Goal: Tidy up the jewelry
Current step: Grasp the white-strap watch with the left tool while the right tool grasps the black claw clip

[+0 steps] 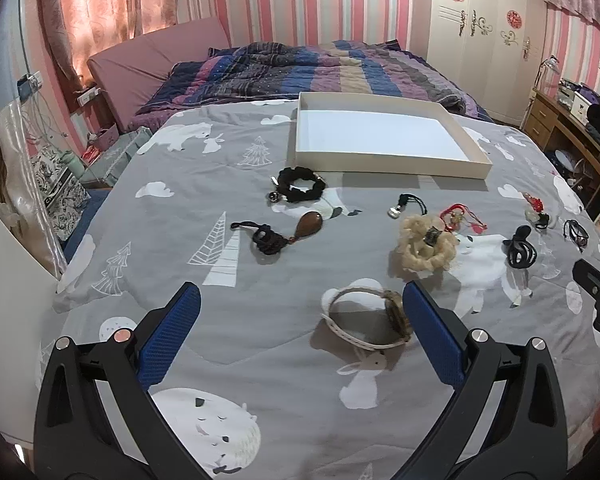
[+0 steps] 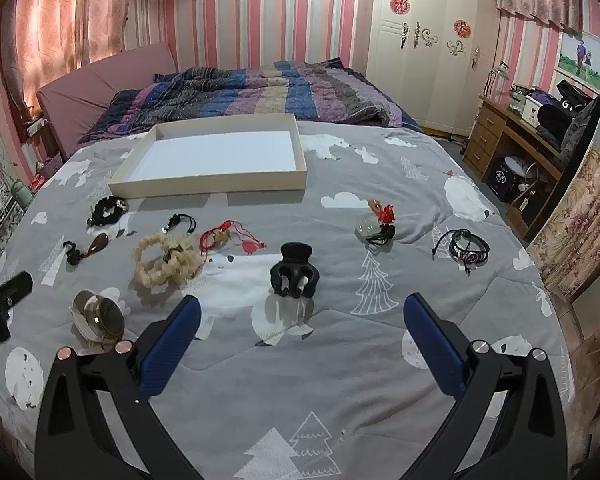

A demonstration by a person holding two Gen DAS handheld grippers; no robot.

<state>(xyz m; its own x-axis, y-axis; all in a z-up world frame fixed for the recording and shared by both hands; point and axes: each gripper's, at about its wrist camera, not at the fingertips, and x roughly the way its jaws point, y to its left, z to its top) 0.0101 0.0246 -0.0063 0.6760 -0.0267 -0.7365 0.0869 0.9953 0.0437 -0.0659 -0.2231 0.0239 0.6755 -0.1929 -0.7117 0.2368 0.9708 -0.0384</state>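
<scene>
Claw (image 2: 300, 308) pads: blue, ribbed, rectangular

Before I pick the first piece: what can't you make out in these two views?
- Wristwatch: its dial is turned edge-on in the left wrist view.
- Braided bracelet: too small in the right wrist view to read its charm.
- Red cord pendant: tangled and small; its parts blur together.
- White tray: its near wall hides the front floor strip.

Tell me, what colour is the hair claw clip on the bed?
The hair claw clip is black, clearest in the right wrist view.
</scene>
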